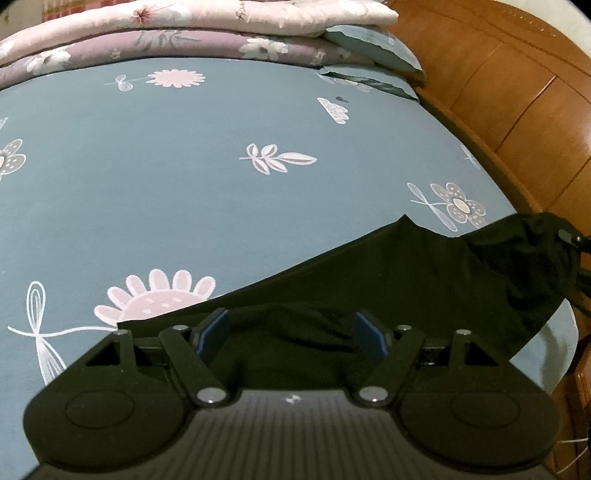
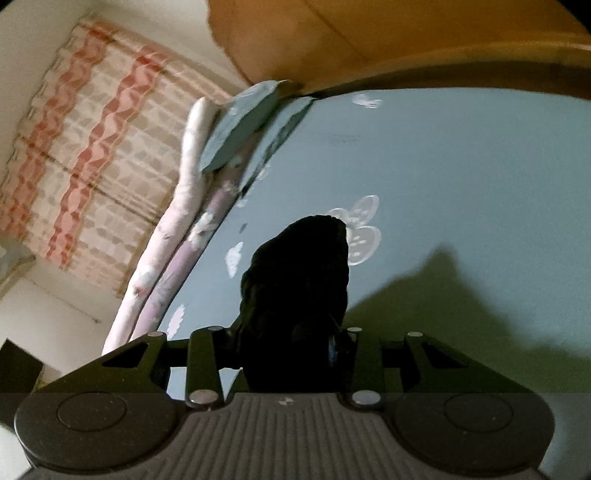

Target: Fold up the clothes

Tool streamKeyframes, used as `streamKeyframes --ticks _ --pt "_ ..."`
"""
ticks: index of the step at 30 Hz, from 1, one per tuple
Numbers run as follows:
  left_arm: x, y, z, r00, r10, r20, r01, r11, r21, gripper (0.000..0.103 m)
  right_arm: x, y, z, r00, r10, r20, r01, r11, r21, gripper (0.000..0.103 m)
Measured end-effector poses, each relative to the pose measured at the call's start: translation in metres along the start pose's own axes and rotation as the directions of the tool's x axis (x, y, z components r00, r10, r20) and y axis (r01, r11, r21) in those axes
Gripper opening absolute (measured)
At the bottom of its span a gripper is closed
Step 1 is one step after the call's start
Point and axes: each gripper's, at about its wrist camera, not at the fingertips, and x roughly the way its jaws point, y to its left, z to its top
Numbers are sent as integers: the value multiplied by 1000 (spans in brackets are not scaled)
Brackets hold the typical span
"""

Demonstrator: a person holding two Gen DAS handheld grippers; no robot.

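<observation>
One black garment [image 1: 406,273] lies on the blue flowered bed [image 1: 184,184] near its wooden-board edge, one end lifted off the sheet. The left gripper [image 1: 295,330] has its two blue-padded fingers [image 1: 216,328] spread apart with cloth bunched between them, not pinched, while the right gripper [image 2: 291,343] is pressed together on a bunched end of the garment [image 2: 299,280]. Along the far edge lie two folded quilts [image 1: 166,33] and two blue pillows [image 1: 373,48].
</observation>
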Motion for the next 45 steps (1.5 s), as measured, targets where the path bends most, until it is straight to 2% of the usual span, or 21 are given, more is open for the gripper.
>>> streamKeyframes --ticks 9,16,18,24,32,38,40,42,45 --pt "-7 41 -10 997 -71 -16 71 997 40 75 0 67 -41 999 22 -29 -23 999 -48 41" --pt "-11 59 -24 986 -136 -97 149 977 152 75 2 121 -83 997 32 -75 -40 993 -108 41" --pt "-13 63 -29 985 -134 -106 152 972 177 75 2 137 -95 995 34 -89 -45 991 -126 41" --pt "-22 83 -37 987 -130 -97 145 977 156 75 14 184 -129 984 72 -163 -101 979 -178 41" --pt "-33 106 -46 990 -118 -71 125 986 106 75 30 231 -165 956 119 -267 -186 952 -242 41" --pt "-39 120 -51 992 -109 -58 113 991 72 75 34 267 -193 935 130 -331 -240 918 -317 41" --pt "-39 124 -52 993 -107 -57 110 992 64 75 35 279 -204 934 109 -340 -241 896 -373 41" --pt "-39 127 -53 993 -104 -57 107 993 55 75 36 290 -217 934 79 -348 -238 865 -442 41" --pt "-39 129 -54 993 -99 -59 102 993 51 75 38 306 -239 931 19 -364 -236 794 -560 41"
